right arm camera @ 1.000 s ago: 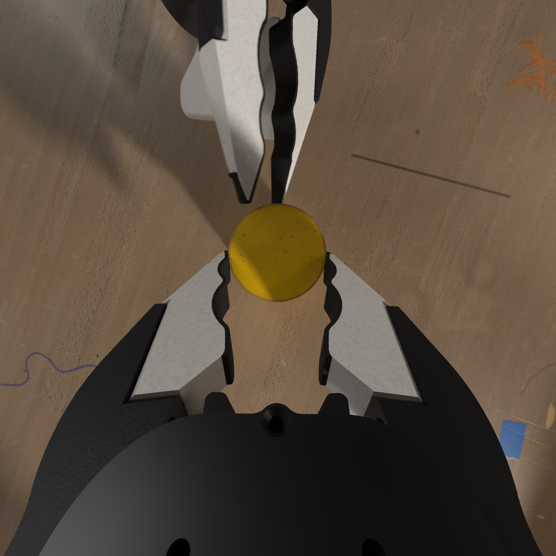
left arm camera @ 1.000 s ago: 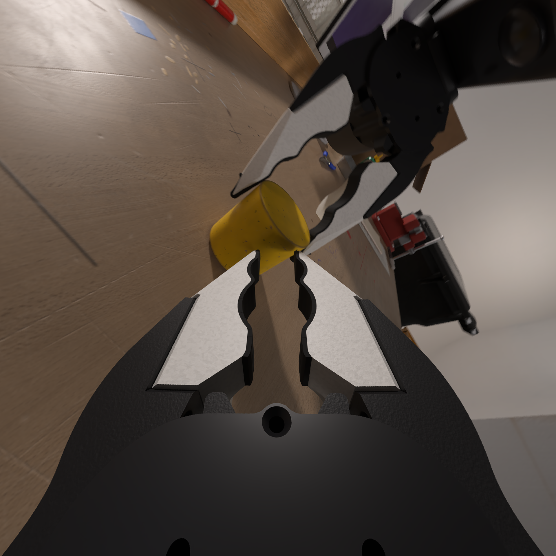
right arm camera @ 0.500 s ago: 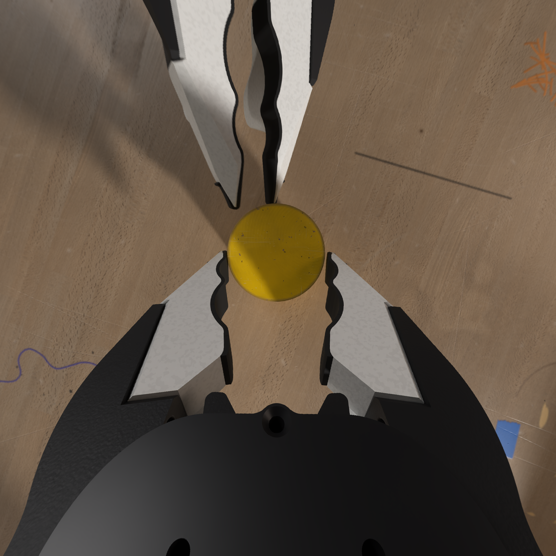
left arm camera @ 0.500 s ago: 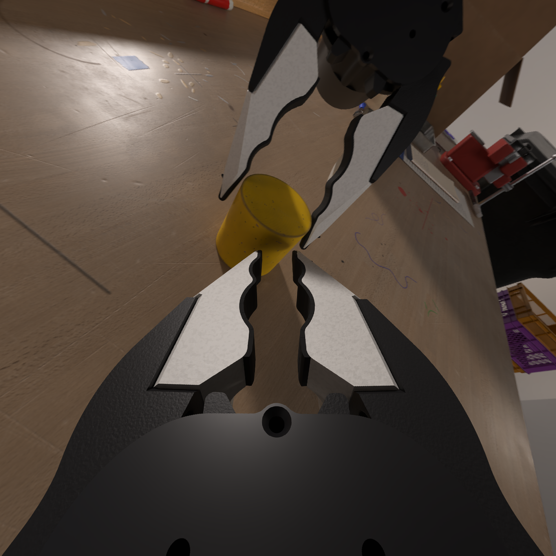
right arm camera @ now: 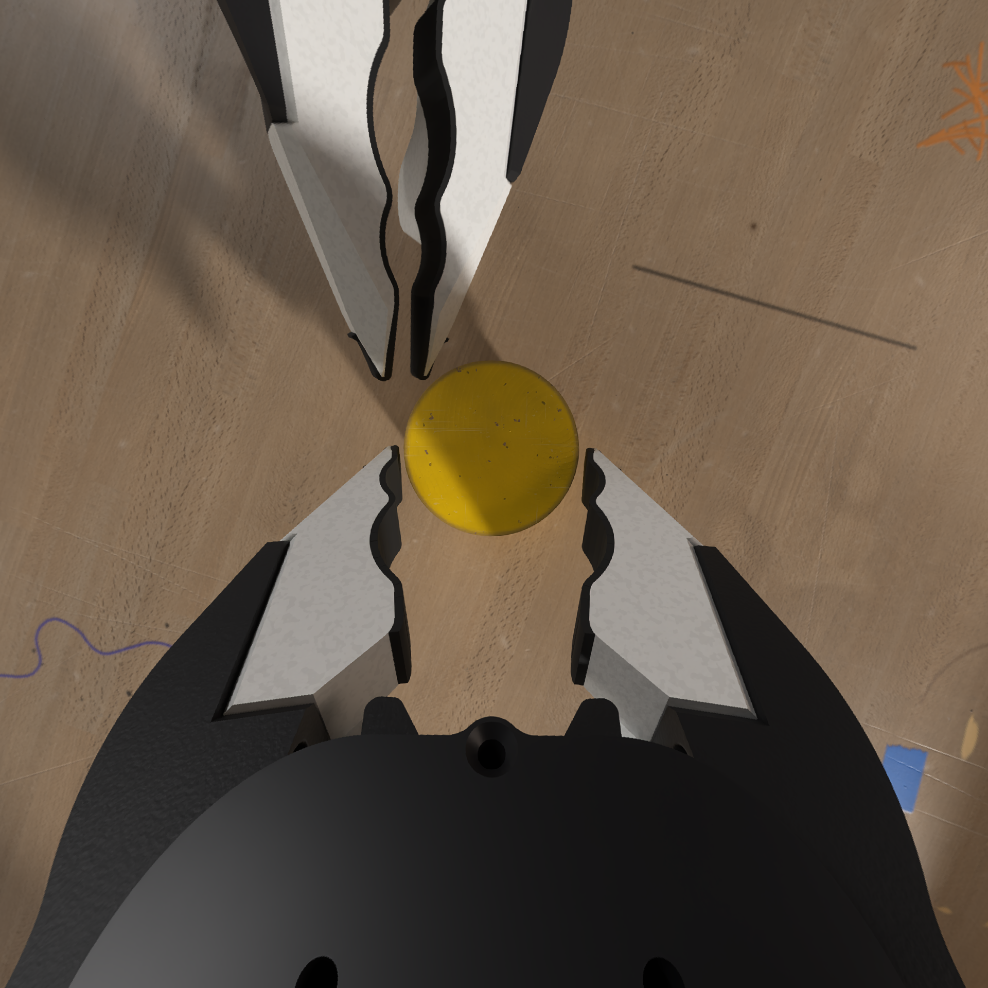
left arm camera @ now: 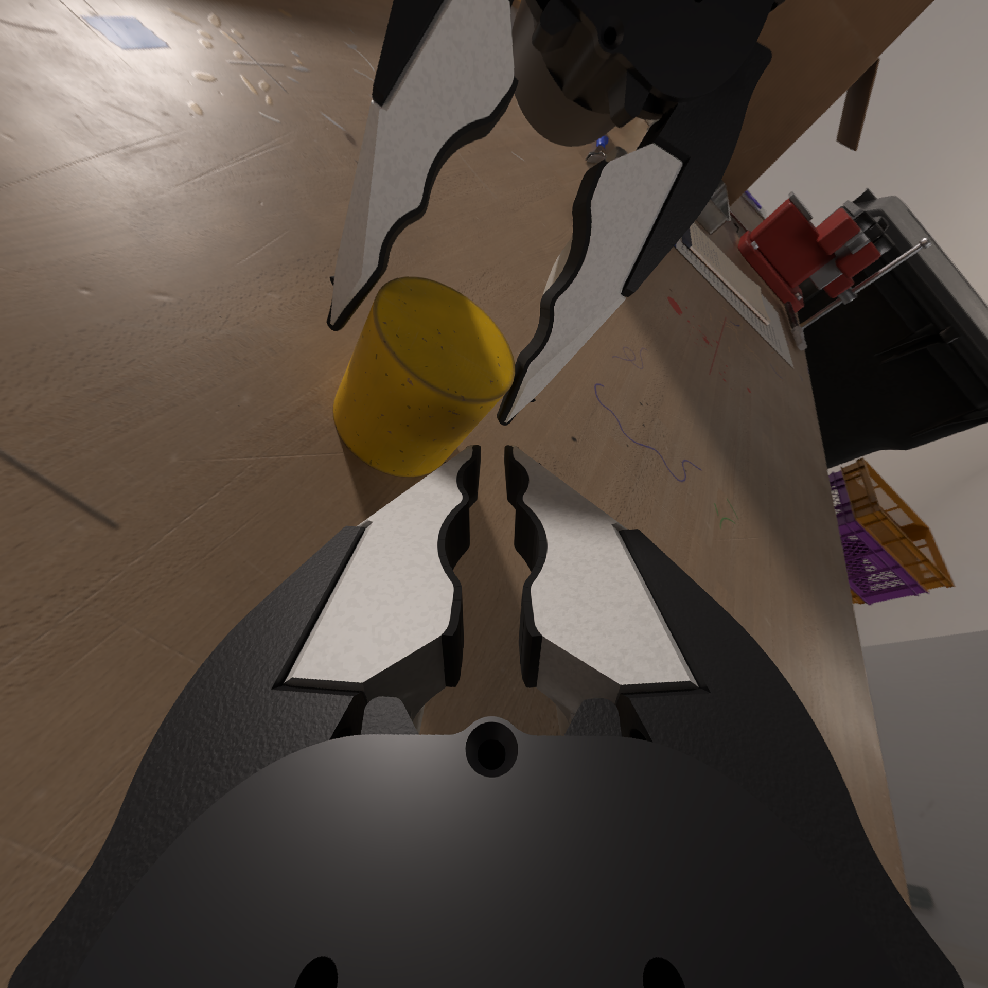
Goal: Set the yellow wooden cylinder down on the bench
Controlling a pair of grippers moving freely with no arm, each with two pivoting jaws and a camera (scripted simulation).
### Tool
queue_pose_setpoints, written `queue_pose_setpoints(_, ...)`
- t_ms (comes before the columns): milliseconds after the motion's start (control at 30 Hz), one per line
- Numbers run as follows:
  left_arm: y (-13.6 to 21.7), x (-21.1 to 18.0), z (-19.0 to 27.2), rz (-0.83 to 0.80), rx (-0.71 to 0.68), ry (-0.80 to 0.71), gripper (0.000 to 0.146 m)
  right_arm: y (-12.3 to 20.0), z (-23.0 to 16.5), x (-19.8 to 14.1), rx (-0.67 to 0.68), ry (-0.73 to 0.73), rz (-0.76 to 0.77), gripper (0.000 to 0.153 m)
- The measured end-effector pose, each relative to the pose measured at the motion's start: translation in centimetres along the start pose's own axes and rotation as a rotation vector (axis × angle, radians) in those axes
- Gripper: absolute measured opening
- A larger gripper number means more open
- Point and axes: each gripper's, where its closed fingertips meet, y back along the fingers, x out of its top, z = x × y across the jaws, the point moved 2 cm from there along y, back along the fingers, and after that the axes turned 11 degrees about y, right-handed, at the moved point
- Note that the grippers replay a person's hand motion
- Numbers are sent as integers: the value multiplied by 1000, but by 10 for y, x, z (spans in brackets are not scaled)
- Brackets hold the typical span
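The yellow wooden cylinder (left arm camera: 417,385) stands upright on the wooden bench (left arm camera: 160,321). In the right wrist view I look straight down on its round top (right arm camera: 492,449). My right gripper (right arm camera: 491,454) is open above it, one fingertip on each side of the top with a small gap. It also shows in the left wrist view (left arm camera: 418,370). My left gripper (left arm camera: 492,452) is shut to a narrow slit and empty, its tips low beside the cylinder. In the right wrist view it (right arm camera: 401,371) points at the cylinder's far-left edge.
The bench's edge runs down the right of the left wrist view. A red vise (left arm camera: 802,251) and a black case (left arm camera: 909,347) stand by it. Purple and orange crates (left arm camera: 882,540) lie beyond. Blue tape (right arm camera: 903,770) is stuck on the bench.
The left gripper has swung round the cylinder and now sits to the left of it in the right wrist view. The right jaws have widened slightly. The cylinder has not moved.
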Motion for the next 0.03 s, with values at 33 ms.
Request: queue_pose_setpoints(33,-1,-1,0,-7,-7,8,7,0,0,0,4,-4,2,69)
